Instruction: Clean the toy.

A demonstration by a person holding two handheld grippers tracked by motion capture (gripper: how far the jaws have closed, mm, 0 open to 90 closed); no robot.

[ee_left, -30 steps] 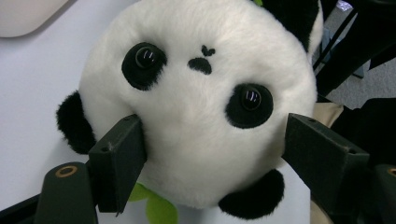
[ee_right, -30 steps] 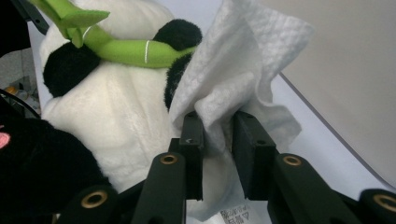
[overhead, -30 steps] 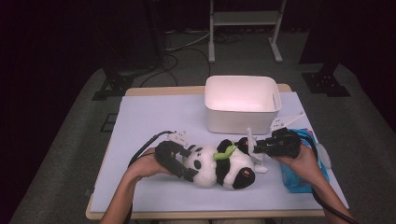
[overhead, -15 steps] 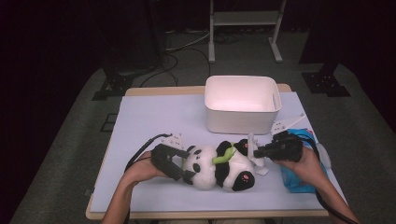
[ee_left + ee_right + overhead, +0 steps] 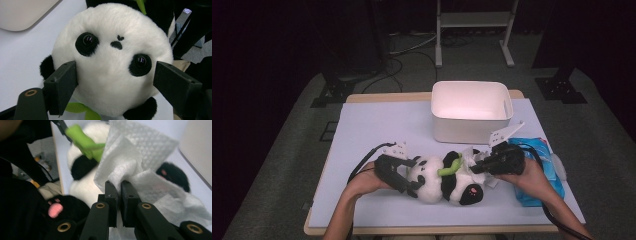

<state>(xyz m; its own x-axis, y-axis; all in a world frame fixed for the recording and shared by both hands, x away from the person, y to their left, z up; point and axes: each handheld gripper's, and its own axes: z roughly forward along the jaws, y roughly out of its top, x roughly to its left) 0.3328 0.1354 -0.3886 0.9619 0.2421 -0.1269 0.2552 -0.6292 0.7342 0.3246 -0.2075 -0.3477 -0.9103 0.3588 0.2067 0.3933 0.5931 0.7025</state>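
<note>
High view — the panda plush (image 5: 447,177) lies on its back on the worktop (image 5: 377,130), between the two tools. The left hand-held gripper (image 5: 412,181) straddles its head; the right hand-held gripper (image 5: 475,167) sits at its belly with a white tissue (image 5: 470,156) at the tip. White bin (image 5: 471,111) beyond them, blue packet (image 5: 537,172) under the right forearm.

Left gripper view — jaws wide, one at each cheek of the head (image 5: 112,57), steadying it; they have just been easing apart.

Right gripper view — jaws pinched on a fold of tissue (image 5: 130,167), having just closed on it; green leaf (image 5: 85,141) ahead.

Judged step: wiping the plush. Next calls for dragging the tissue across the fur while the head stays braced.
</note>
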